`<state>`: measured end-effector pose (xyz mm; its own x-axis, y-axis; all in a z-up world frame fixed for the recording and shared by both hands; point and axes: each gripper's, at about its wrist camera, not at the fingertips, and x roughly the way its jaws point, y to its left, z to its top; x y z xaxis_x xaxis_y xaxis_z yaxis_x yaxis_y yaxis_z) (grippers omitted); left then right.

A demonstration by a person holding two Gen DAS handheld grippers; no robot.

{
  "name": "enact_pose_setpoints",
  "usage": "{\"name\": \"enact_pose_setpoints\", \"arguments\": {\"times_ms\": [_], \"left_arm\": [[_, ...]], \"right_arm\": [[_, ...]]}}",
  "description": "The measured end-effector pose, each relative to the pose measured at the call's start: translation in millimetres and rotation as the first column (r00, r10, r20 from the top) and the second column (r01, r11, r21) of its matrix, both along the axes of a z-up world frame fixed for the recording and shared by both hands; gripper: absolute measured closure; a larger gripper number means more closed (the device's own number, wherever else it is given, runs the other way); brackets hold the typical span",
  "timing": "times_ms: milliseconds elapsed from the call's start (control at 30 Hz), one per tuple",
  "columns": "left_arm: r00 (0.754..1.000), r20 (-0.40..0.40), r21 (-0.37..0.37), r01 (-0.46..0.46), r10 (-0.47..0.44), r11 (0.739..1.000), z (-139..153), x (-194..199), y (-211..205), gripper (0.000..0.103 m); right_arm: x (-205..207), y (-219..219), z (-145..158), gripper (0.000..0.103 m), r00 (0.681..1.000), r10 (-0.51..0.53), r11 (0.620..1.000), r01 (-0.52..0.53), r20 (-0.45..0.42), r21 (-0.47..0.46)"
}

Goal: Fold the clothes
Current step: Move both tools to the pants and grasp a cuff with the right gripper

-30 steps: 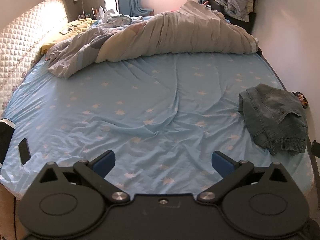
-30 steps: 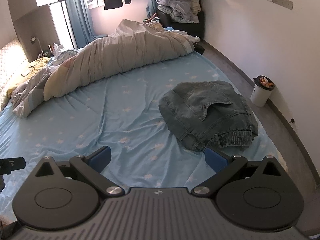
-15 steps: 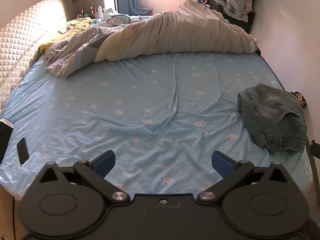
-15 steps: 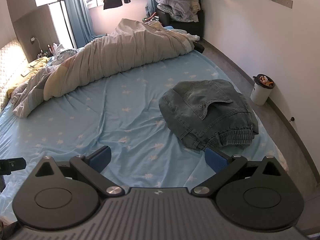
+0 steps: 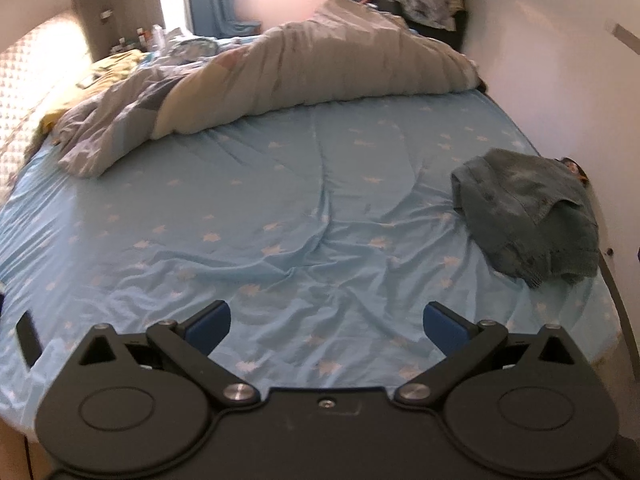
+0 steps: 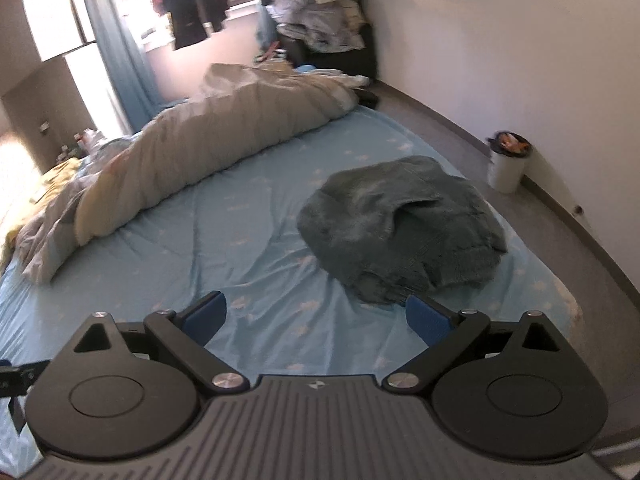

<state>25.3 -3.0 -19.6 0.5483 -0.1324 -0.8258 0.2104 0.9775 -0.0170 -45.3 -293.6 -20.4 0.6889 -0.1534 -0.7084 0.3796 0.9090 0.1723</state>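
A crumpled grey-blue denim garment [image 5: 524, 216] [image 6: 404, 220] lies in a heap on the right side of the light blue starred bed sheet [image 5: 280, 200] [image 6: 248, 248], near the bed's right edge. My left gripper [image 5: 326, 326] hangs open above the front of the bed, well to the left of the garment, with nothing between its blue pads [image 5: 208, 324]. My right gripper [image 6: 316, 318] is open too, just short of the garment's near edge; its right pad [image 6: 426, 320] sits close below the cloth.
A rumpled grey and beige duvet [image 5: 304, 80] [image 6: 208, 148] runs across the far half of the bed. A white bin [image 6: 506, 164] stands on the floor by the right wall. A quilted headboard [image 5: 24, 80] is at the left. Piled clothes [image 6: 320, 28] fill the far corner.
Both views have tilted and blurred with motion. The right gripper has moved nearer the denim garment, which now looms larger. The left gripper has shifted slightly forward. Both remain open.
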Motion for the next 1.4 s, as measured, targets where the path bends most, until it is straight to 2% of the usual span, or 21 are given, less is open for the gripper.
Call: {"name": "enact_pose_setpoints", "arguments": {"times_ms": [167, 300, 367, 533, 600, 667, 800, 1033, 1400], "left_arm": [[0.995, -0.003, -0.004, 0.096, -0.096, 0.995, -14.0, 4.6, -21.6, 0.002], [0.989, 0.004, 0.030, 0.148, -0.148, 0.989, -26.1, 10.7, -53.6, 0.003], [0.990, 0.009, 0.050, 0.143, -0.144, 0.988, -32.6, 15.4, -73.4, 0.003], [0.997, -0.011, 0.033, 0.078, -0.078, 0.996, -54.4, 31.5, -128.1, 0.003], [0.998, -0.015, 0.019, 0.060, -0.059, 0.998, -64.6, 37.1, -153.5, 0.003], [0.998, -0.033, 0.023, 0.051, -0.050, 0.998, -75.6, 42.8, -182.3, 0.009], [0.996, -0.064, 0.074, 0.071, -0.066, 0.995, -87.3, 45.7, -230.1, 0.011], [0.987, -0.099, 0.129, 0.142, -0.130, 0.981, -106.4, 52.8, -282.6, 0.011], [0.939, -0.186, 0.156, 0.318, -0.288, 0.935, -157.6, 75.4, -353.3, 0.017]], "right_arm": [[-6.2, -33.0, -11.1, 0.010, 0.998, -0.058, 0.998, 0.059, -0.020, 0.010], [-4.0, -84.8, -26.7, 0.013, 0.996, -0.085, 0.994, 0.086, -0.018, 0.061], [4.6, -116.7, -39.3, 0.013, 0.996, -0.085, 0.994, 0.086, -0.024, 0.069], [33.9, -188.4, -73.5, 0.013, 0.997, -0.042, 0.997, 0.046, -0.059, 0.065], [46.9, -214.3, -91.1, 0.013, 0.998, 0.003, 0.995, 0.003, -0.066, 0.097], [59.4, -236.2, -111.8, 0.015, 0.994, 0.055, 0.991, -0.044, -0.090, 0.124], [80.2, -278.6, -155.1, 0.022, 0.982, 0.108, 0.969, -0.069, -0.157, 0.236], [101.4, -306.6, -193.1, 0.022, 0.964, 0.143, 0.954, -0.074, -0.224, 0.292], [107.0, -335.0, -219.2, 0.024, 0.972, 0.134, 0.913, -0.044, -0.195, 0.407]]}}
